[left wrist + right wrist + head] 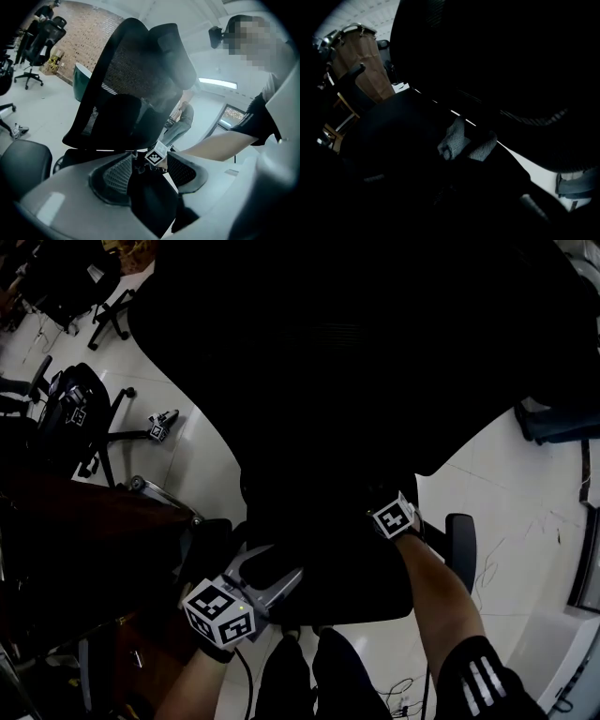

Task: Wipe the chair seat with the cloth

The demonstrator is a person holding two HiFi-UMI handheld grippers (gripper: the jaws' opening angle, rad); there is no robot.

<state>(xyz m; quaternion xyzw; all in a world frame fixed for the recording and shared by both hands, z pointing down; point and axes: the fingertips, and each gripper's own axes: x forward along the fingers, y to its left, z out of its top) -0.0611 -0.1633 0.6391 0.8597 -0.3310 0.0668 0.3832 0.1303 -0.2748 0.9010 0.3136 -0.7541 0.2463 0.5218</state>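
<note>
Right gripper (pixel 386 512): your jaws are clamped on a bunched grey cloth (pixel 455 138), which spills past the jaw tips onto the black chair seat (pixel 361 582).
Left gripper (pixel 277 582): your jaws are apart, the seat's edge just beside them and the mesh backrest (pixel 140 79) beyond.

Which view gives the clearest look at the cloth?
The right gripper view: the cloth shows pale and bunched, close to the camera, against the dark chair seat. In the head view and the left gripper view the cloth cannot be made out among the dark shapes.
</note>
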